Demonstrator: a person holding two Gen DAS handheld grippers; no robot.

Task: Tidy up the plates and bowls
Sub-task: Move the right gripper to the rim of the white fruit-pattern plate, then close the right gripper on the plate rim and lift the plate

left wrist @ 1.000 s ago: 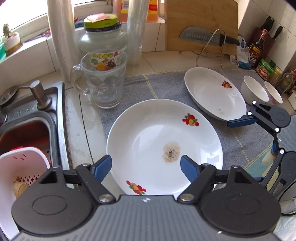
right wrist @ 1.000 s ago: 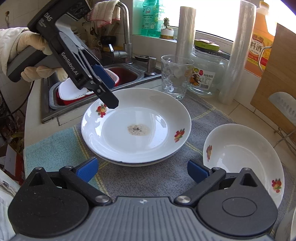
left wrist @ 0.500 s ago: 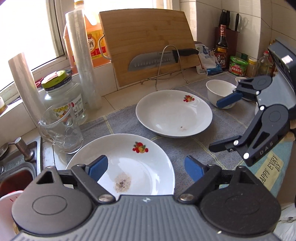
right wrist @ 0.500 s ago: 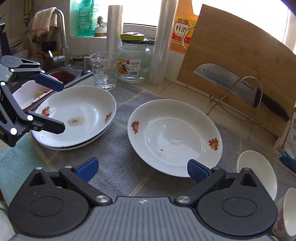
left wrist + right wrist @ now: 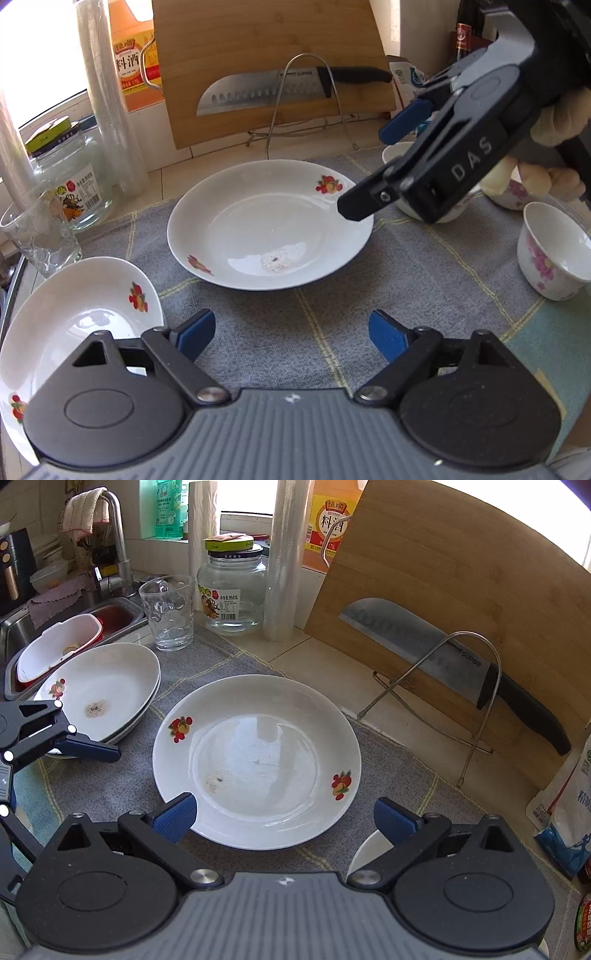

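Your right gripper [image 5: 284, 814] hung over the near rim of the lone plate [image 5: 258, 760] in the middle of the grey cloth [image 5: 110, 786], fingers spread wide and pinching nothing. Your left gripper [image 5: 291, 332] was spread just as wide and empty, low over the cloth between that plate and the stack of plates [image 5: 99, 690] at the cloth's sink-side edge.

The chief risk, as I judge it, was the grip. That plate was glazed and shallow, and it lay flat on the cloth, so a lower finger would have had to slide under the rim; if you closed too near the edge, the plate could have tipped or slipped out. The small white bowl [image 5: 369, 853] sat just under your right gripper, so a careless drop of the wrist might have knocked it. The floral cup [image 5: 554, 254] stood near the cloth's right edge, within sweep of a swinging arm. Your two grippers were close together, and both reaching for the plate could have made them collide.

The lone plate held only a faint smear of residue. The top plate of the stack carried a brownish speckled patch. The glass mug [image 5: 170, 613] looked empty; the glass jar [image 5: 232, 590] looked nearly so. The white basket [image 5: 59, 646] in the sink held a small scrap I could not identify.
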